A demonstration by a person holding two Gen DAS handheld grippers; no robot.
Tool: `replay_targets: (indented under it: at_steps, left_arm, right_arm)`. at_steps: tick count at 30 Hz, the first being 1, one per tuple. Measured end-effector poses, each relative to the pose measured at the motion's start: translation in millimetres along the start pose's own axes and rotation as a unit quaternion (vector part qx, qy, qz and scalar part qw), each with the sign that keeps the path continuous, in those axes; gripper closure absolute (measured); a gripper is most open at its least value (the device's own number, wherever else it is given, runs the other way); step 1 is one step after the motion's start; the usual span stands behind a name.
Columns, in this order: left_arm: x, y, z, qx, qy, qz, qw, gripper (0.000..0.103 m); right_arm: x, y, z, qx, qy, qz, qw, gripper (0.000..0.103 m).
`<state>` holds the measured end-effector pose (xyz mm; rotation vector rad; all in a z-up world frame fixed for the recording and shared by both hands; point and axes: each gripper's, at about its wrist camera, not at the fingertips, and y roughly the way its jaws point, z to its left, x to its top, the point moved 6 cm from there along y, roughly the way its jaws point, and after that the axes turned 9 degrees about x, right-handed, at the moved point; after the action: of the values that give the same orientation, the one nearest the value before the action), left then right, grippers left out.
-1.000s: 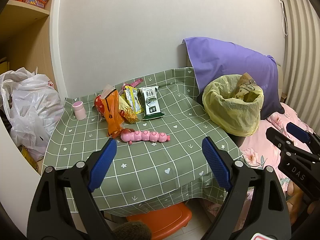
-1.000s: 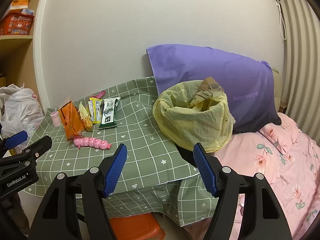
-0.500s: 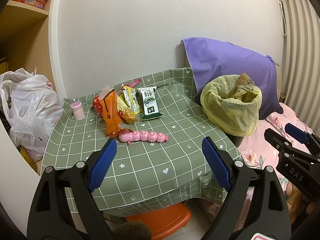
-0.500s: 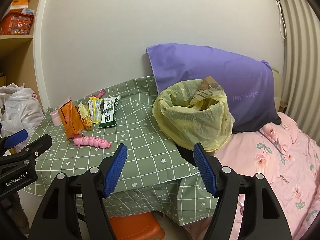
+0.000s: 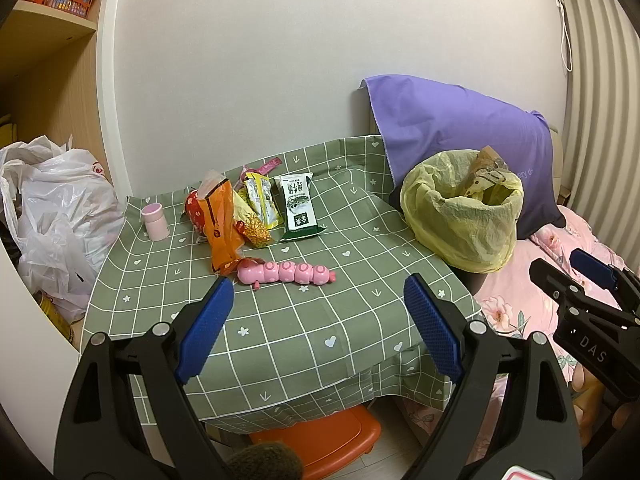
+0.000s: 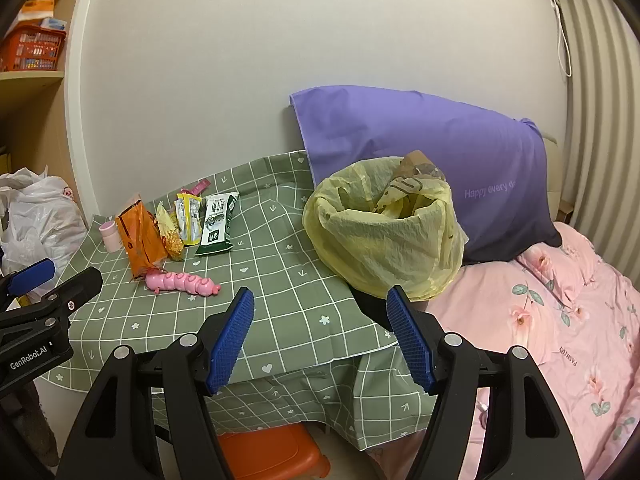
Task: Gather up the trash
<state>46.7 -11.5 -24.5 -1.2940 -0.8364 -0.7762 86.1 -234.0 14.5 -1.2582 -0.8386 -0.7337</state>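
Hovering short of the table (image 5: 280,344), both grippers hold nothing: the left gripper (image 5: 318,320) and the right gripper (image 6: 320,336) each have their fingers spread apart, likely readied for a first pick. The trash lies bunched near the wall side: an orange wrapper (image 5: 222,228), a yellow packet (image 5: 262,200) and a green-and-white packet (image 5: 298,206), with a pink toy caterpillar (image 5: 286,272) just in front. The yellow trash bag (image 6: 384,236) stands with its mouth open at the table's right corner beside the bed (image 6: 560,320), within easy reach for drops.
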Motion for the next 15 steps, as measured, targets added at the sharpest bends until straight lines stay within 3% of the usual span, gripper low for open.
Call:
replay_targets:
  at_steps: [15]
  left_arm:
    - [4.7,5.8,4.9,-0.001,-0.006,0.002,1.0,0.02]
  right_arm:
    - [0.6,7.7,-4.9,0.001,0.004,0.003,1.0,0.038]
